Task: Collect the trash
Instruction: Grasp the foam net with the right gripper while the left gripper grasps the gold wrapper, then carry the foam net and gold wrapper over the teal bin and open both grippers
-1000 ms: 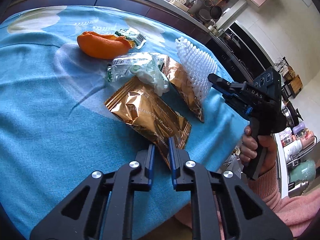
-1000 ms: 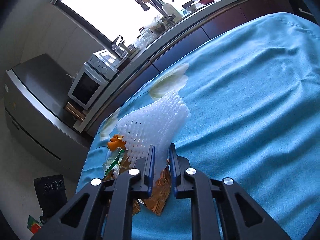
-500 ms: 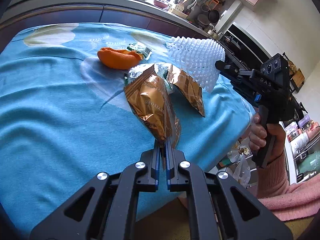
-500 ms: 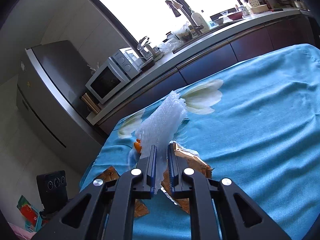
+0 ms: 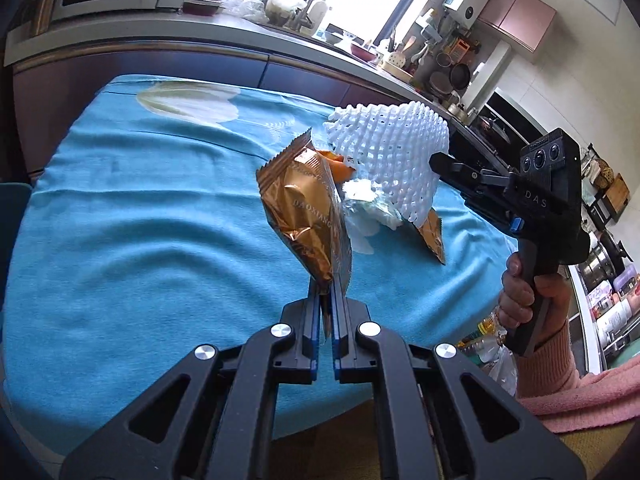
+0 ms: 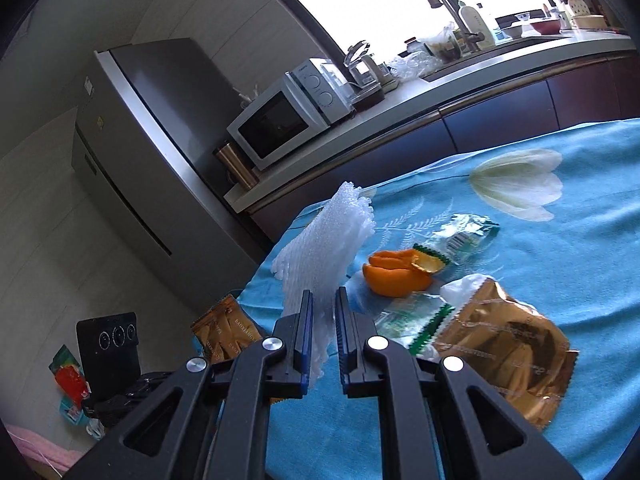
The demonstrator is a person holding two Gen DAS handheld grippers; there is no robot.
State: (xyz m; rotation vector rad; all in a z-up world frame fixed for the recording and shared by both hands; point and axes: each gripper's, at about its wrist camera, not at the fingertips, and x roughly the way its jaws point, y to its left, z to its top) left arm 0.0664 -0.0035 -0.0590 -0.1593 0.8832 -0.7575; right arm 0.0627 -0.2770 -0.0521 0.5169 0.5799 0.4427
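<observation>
Both tongs are clamped on trash lifted off the blue-clothed table (image 5: 120,240), apparently for carrying away: the left tongs (image 5: 327,312) pinch a gold wrapper (image 5: 304,216) at frame centre, the right tongs (image 6: 323,320) a white foam net (image 6: 320,248).

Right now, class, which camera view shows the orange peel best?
The right wrist view: the orange peel lies fully in sight on the blue tablecloth. The left wrist view shows only an orange sliver behind the lifted gold wrapper.
</observation>
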